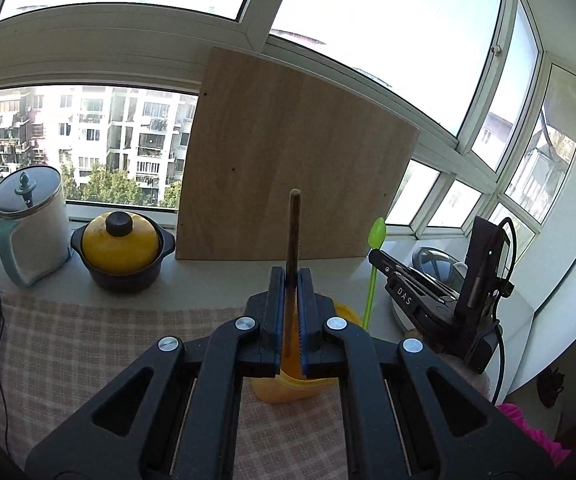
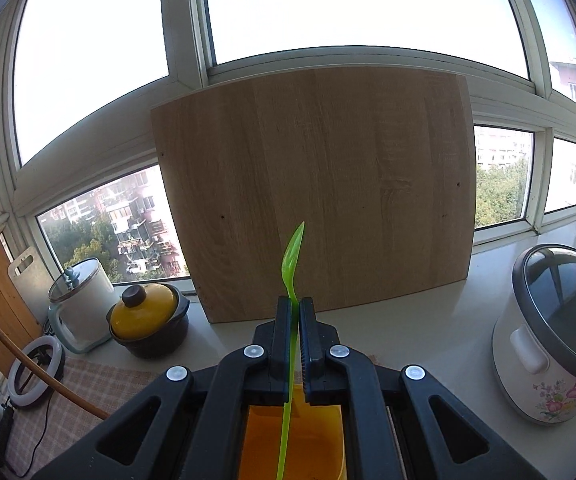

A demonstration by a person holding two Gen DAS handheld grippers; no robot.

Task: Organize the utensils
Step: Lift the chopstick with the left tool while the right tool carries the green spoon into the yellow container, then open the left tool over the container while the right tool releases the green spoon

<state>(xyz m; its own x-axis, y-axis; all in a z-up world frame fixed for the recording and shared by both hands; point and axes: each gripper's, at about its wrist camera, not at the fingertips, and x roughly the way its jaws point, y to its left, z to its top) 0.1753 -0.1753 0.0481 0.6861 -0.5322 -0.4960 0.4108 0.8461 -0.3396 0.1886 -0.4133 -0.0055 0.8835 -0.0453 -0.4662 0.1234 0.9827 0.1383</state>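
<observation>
The left gripper [image 1: 291, 276] is clenched on a brown wooden stick [image 1: 293, 240], likely a chopstick, which stands upright between its 2 blue-edged pads. Directly below it sits an orange holder [image 1: 288, 388] on the checked cloth [image 1: 88, 344].

The right gripper [image 2: 295, 308] is clamped on a green plastic spoon [image 2: 293, 264], bowl up, its handle running down into the same orange holder [image 2: 312, 440]. From the left wrist view, the right gripper [image 1: 384, 262] shows beside the holder, with the letters "DAS" readable on its body; the spoon [image 1: 377, 236] rises above it.

Behind stand a wooden board [image 1: 288, 152] leaning on the window, a yellow-lidded pot [image 1: 122, 248], a kettle [image 1: 32, 224], and a rice cooker [image 2: 552, 336] printed with flowers.
</observation>
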